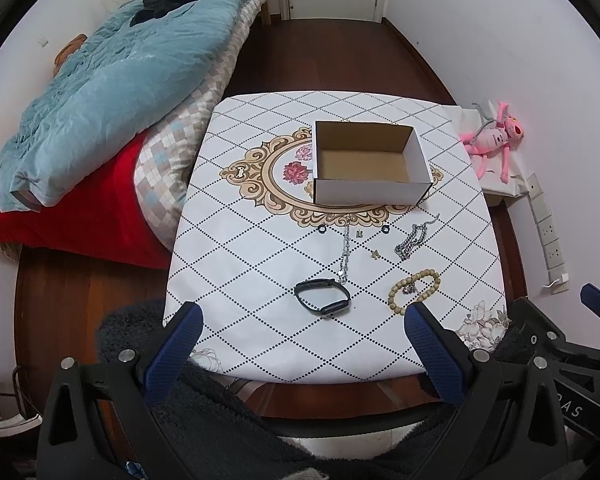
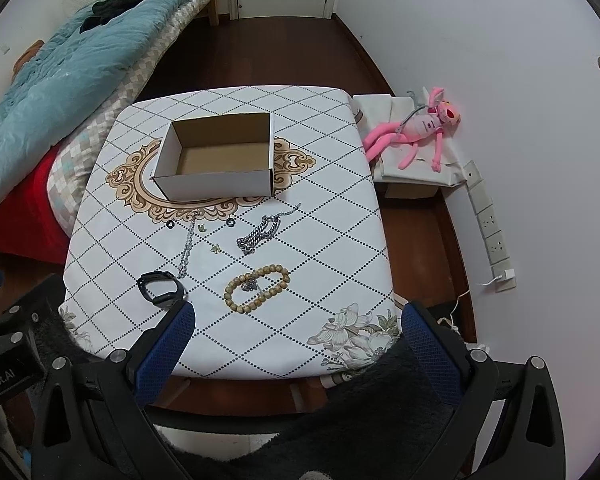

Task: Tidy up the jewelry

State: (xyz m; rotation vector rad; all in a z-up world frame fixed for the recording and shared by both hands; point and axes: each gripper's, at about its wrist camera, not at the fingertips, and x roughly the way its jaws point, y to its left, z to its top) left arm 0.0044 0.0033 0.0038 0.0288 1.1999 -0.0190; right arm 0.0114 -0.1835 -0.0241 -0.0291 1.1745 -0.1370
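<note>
An open, empty cardboard box (image 1: 370, 168) (image 2: 220, 160) stands mid-table. In front of it lie a black watch (image 1: 322, 296) (image 2: 161, 285), a wooden bead bracelet (image 1: 414, 291) (image 2: 257, 288), a thin silver chain (image 1: 345, 252) (image 2: 187, 249), a thick silver chain bracelet (image 1: 412, 240) (image 2: 260, 233), two small black rings (image 1: 322, 229) (image 1: 385, 229) and small gold charms (image 1: 375, 254). My left gripper (image 1: 302, 336) is open and empty, above the table's near edge before the watch. My right gripper (image 2: 298, 334) is open and empty, near the bead bracelet.
The table wears a white diamond-pattern cloth (image 1: 260, 280) (image 2: 320, 220). A bed with a blue quilt (image 1: 112, 80) is at the left. A pink plush toy (image 2: 416, 130) lies on a box at the right, next to wall sockets (image 2: 490, 228). Dark wood floor surrounds the table.
</note>
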